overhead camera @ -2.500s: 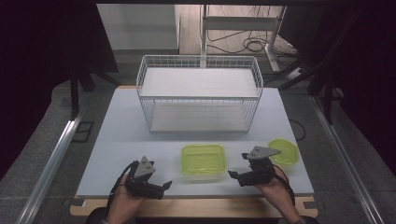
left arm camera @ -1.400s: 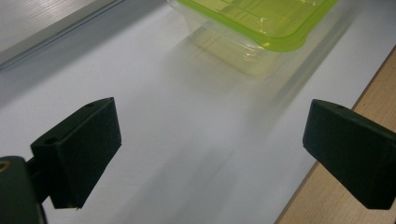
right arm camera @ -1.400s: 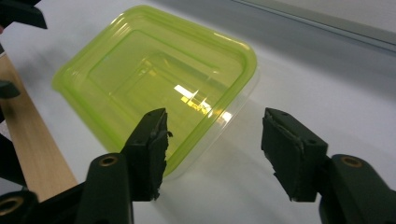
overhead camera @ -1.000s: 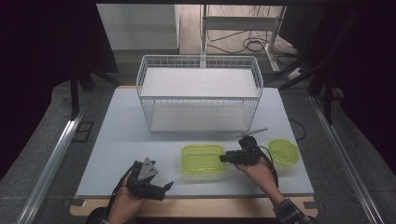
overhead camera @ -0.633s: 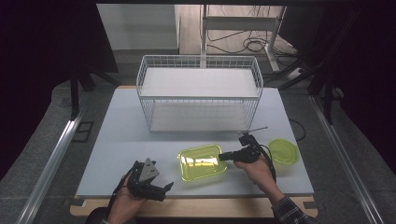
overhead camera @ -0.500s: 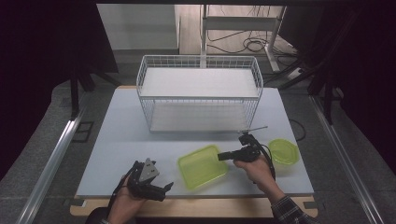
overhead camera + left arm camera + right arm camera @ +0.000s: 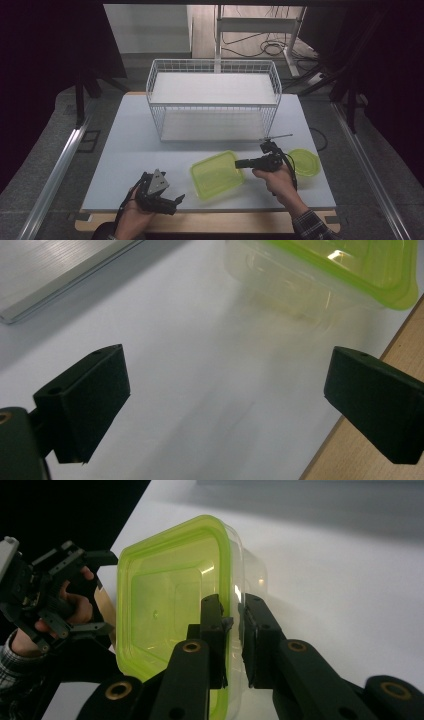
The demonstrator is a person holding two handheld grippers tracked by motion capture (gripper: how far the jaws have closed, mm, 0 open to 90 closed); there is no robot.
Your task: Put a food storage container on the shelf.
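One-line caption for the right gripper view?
Right gripper pinches the rim of a tilted green container above the white table.

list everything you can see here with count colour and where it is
container: 1, clear with yellow-green rim, near middle of the table, tilted, its rim pinched by the right gripper
lid: 1, yellow-green, flat on the table to the right of the container, behind the right gripper
wire basket: 1, white, far middle of the table
table: 1, white top with a wood edge on the near side
left gripper: 1, black with a grey plate on top, near left of the table, jaws open with nothing between them
right gripper: 1, black, near right, jaws just closed onto the container rim
hands: 2, one holding each gripper, at the near edge
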